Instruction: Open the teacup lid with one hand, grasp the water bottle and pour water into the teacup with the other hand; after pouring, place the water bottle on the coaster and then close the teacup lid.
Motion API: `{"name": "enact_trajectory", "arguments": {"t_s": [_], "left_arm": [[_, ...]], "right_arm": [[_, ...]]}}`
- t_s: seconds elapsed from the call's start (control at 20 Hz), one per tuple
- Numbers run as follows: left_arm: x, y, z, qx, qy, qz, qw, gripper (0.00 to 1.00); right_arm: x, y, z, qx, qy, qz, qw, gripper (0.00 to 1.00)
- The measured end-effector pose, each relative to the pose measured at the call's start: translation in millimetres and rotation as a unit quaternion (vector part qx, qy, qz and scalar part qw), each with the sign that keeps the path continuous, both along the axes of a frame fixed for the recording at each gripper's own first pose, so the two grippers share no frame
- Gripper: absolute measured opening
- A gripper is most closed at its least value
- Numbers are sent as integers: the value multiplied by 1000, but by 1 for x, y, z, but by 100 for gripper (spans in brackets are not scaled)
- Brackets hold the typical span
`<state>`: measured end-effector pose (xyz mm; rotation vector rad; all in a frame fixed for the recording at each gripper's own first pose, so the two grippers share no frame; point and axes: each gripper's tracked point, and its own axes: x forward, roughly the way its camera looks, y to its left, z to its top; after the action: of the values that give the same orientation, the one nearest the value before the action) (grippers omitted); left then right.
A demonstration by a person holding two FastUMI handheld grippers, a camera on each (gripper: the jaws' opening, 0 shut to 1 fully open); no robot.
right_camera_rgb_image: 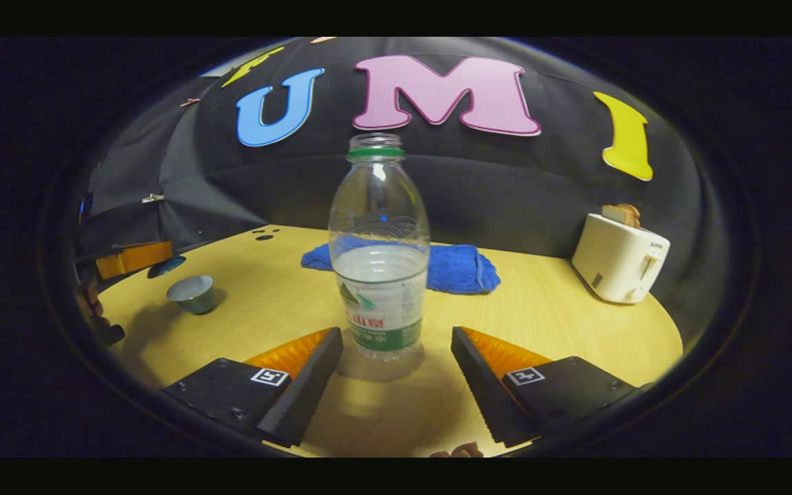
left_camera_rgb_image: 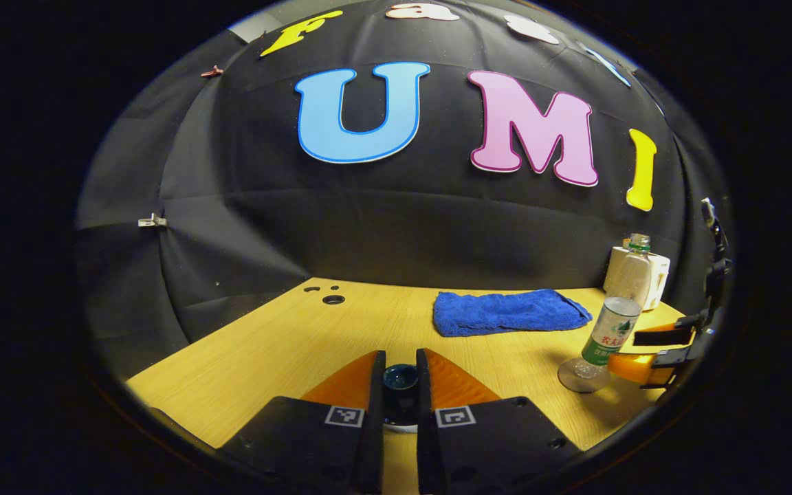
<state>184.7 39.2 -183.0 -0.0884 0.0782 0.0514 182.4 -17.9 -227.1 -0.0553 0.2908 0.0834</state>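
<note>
1. The wooden table (right_camera_rgb_image: 575,323) is set against the black cloth wall and carries everything; it is kept mostly bare at the near side, presumably to leave room for pouring.
2. A white toaster (right_camera_rgb_image: 619,258) with bread in its slot is seen at the far right, and a blue towel (right_camera_rgb_image: 458,268) lies folded at the far middle, both well apart from the work.
3. The water bottle (right_camera_rgb_image: 379,261) stands upright on the coaster (right_camera_rgb_image: 379,364), uncapped and roughly half full. Judged from this, it is either not yet lifted or already returned; which cannot be told.
4. The right gripper (right_camera_rgb_image: 396,375) is held low and level, its fingers spread wide either side of the bottle's base, touching neither side. A grasp or a release is suggested by this pose.
5. The teacup (right_camera_rgb_image: 192,294) stands open at the left, well apart from the bottle.
6. The left gripper (left_camera_rgb_image: 401,392) is held above the table, its fingers drawn close together on the dark teacup lid (left_camera_rgb_image: 400,379), which is clamped by its knob so the cup is kept uncovered.
7. In the right gripper view the lid (right_camera_rgb_image: 166,266) is seen held just beyond the teacup, ready to be set back.
</note>
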Motion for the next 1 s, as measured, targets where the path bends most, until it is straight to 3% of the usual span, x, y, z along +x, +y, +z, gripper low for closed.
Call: {"name": "enact_trajectory", "arguments": {"t_s": [0.05, 0.4, 0.45, 0.5, 0.75, 0.8, 0.95, 1.0], "left_arm": [[5, -2, -6, 2, 3, 0, 1000, 23], [14, -16, -26, 34, 15, -9, 999, 24], [14, -16, -26, 37, 14, -9, 999, 28], [14, -16, -28, 40, 15, -9, 999, 21], [15, -13, -36, 41, 23, -2, 999, 26], [15, -13, -36, 40, 24, -2, 999, 23], [13, -12, -34, 38, 24, -3, 999, 35], [9, -11, -31, 41, 22, -1, 999, 27]], "right_arm": [[-6, -4, 0, 7, 5, -5, 1000, 98], [-28, -29, 16, 7, -12, -59, 998, 98], [-28, -27, 17, 9, -14, -58, 998, 98], [-28, -27, 18, 9, -15, -56, 998, 98], [-32, -24, 16, 3, -9, -49, 999, 98], [-33, -25, 17, -1, -11, -48, 999, 98], [-35, -24, 21, -8, -14, -44, 999, 98], [-37, -23, 24, -8, -14, -43, 999, 98]]}}
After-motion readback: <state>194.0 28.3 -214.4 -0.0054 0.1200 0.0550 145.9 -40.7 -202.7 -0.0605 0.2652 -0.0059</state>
